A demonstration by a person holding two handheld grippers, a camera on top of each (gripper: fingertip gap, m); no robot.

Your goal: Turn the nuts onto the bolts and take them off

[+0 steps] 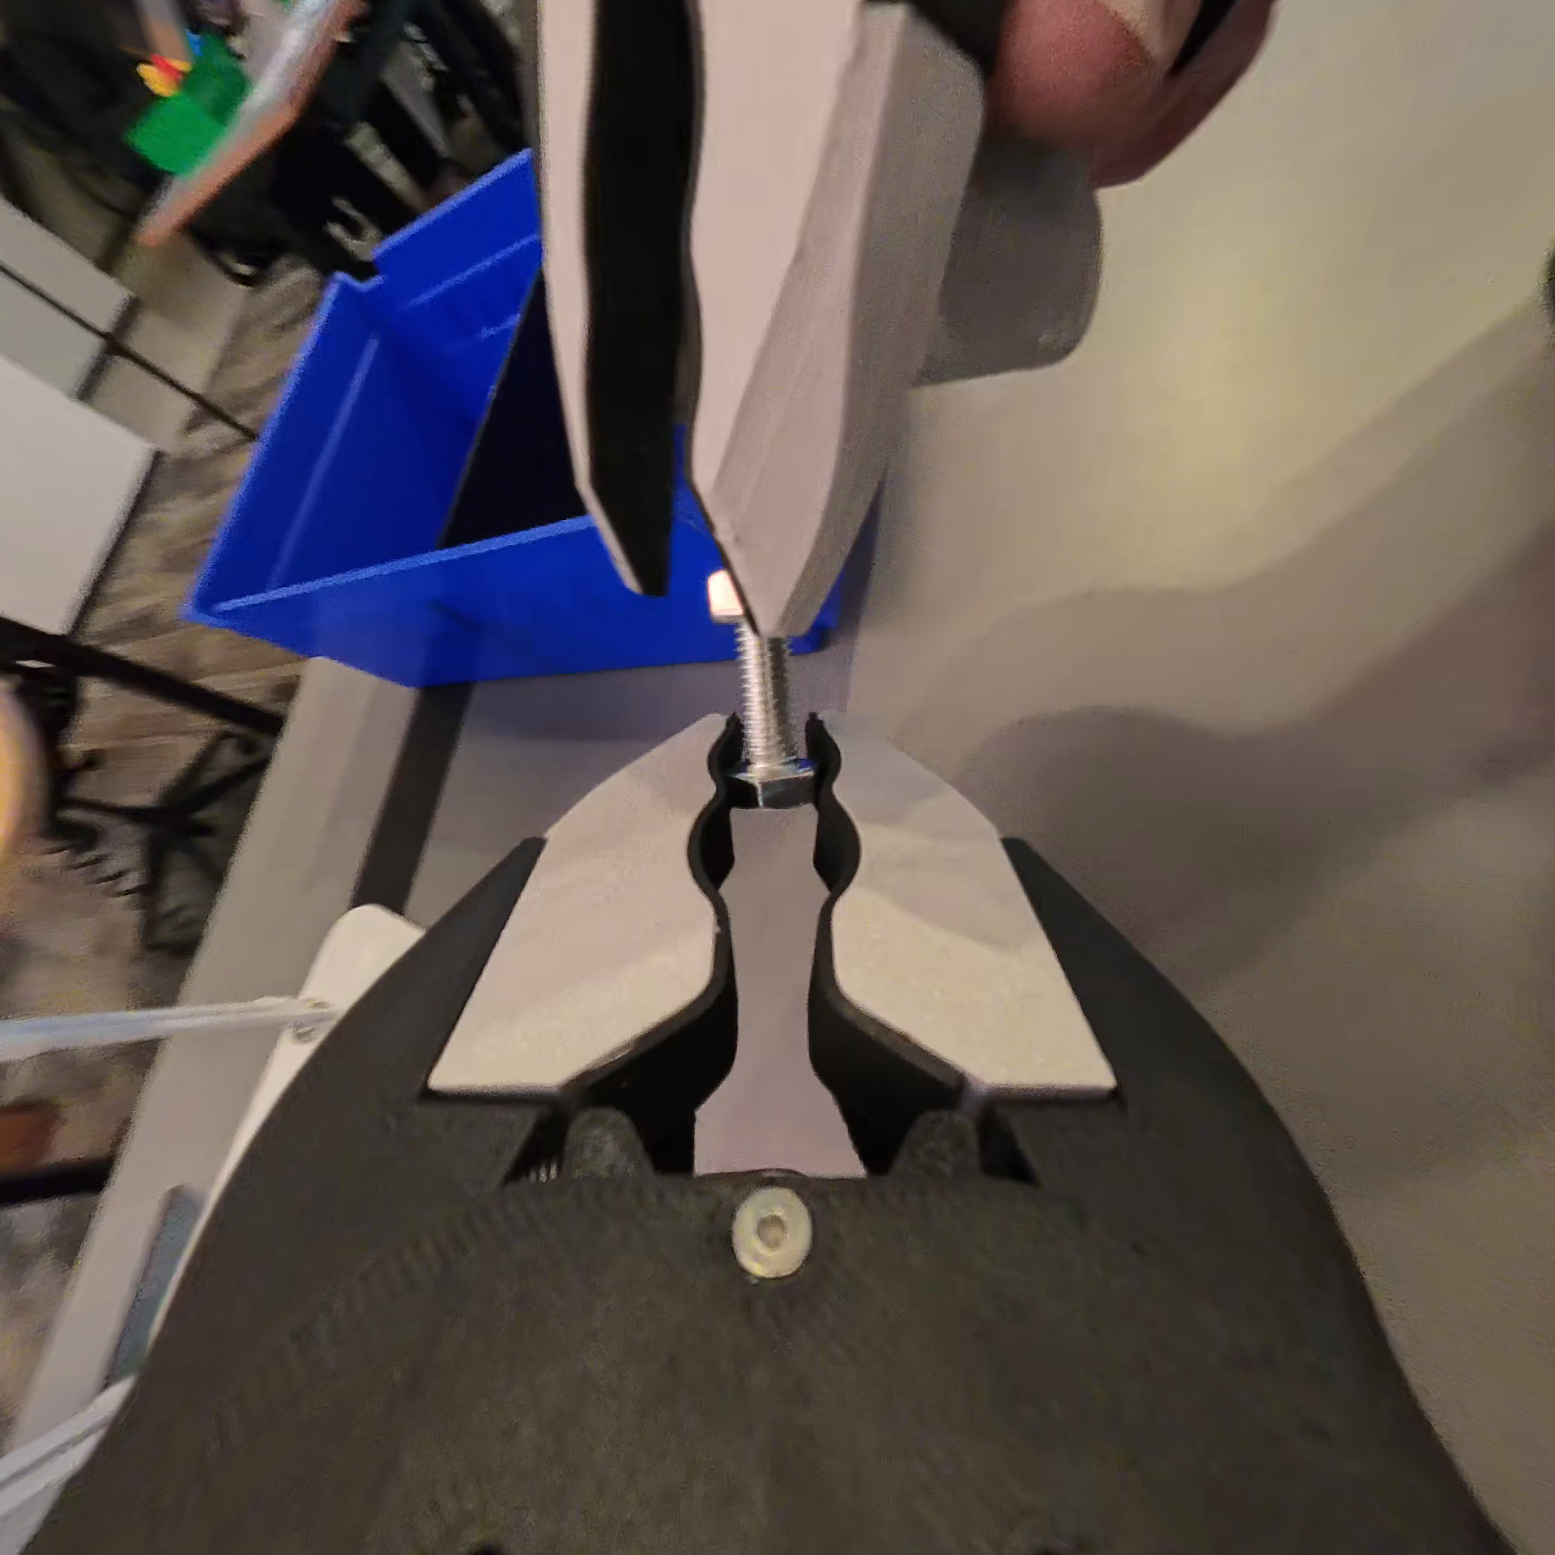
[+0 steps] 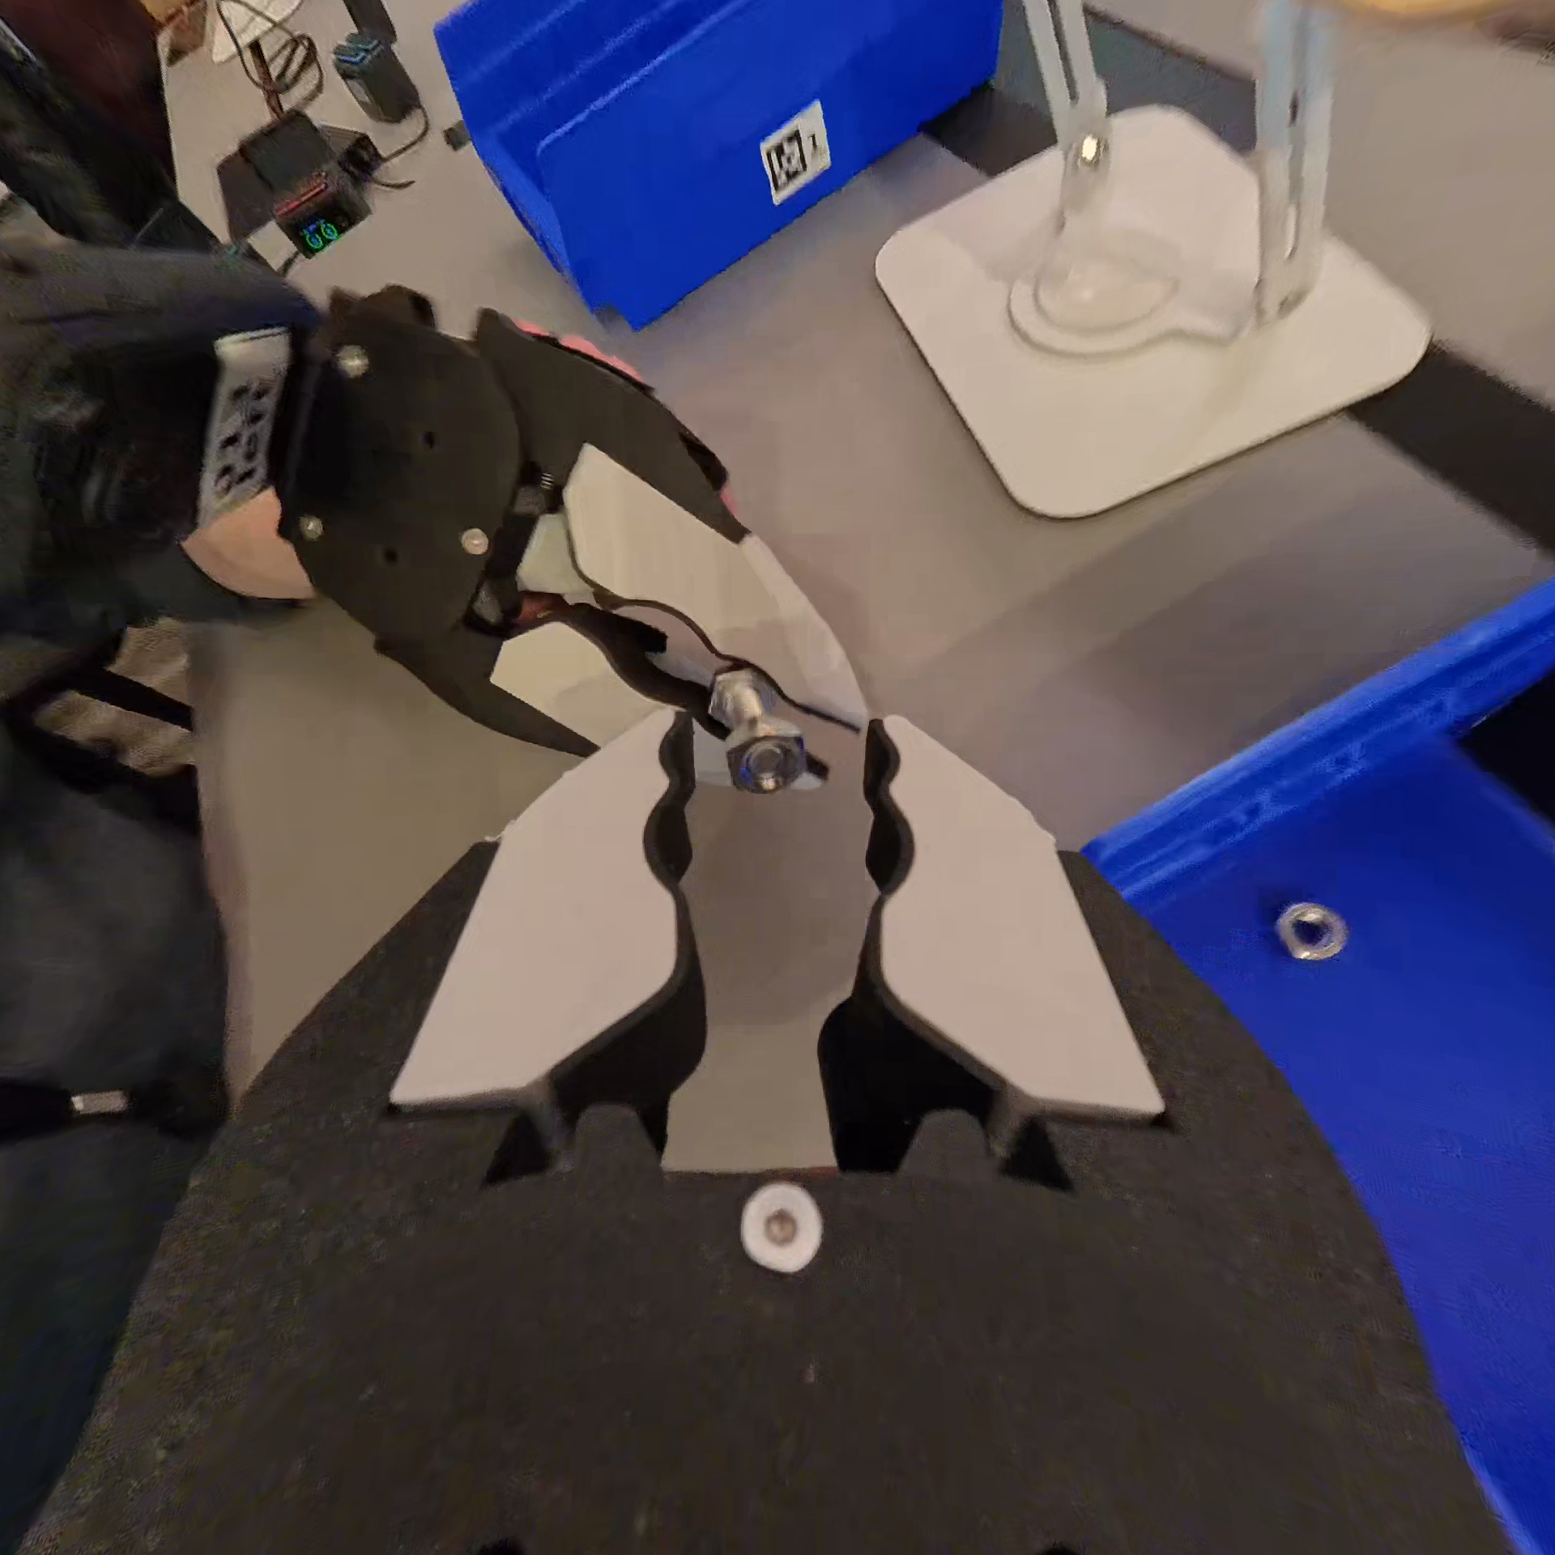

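Both sides of the nut (image 2: 764,764) clear the right gripper (image 2: 778,740).

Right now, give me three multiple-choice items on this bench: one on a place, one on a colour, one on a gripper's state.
1. Where does the loose nut lie?
A. in the blue bin at right
B. on the white stand base
C. on the grey table

2. What colour is the bin with the square marker?
A. green
B. blue
C. white

3. How is the left gripper?
A. wide open and empty
B. shut on the bolt's head
C. out of view

Answers: 1 A, the nut rests on the bin's blue floor; 2 B, its walls are blue; 3 B, the bolt has its hex head pinched between the fingertips.
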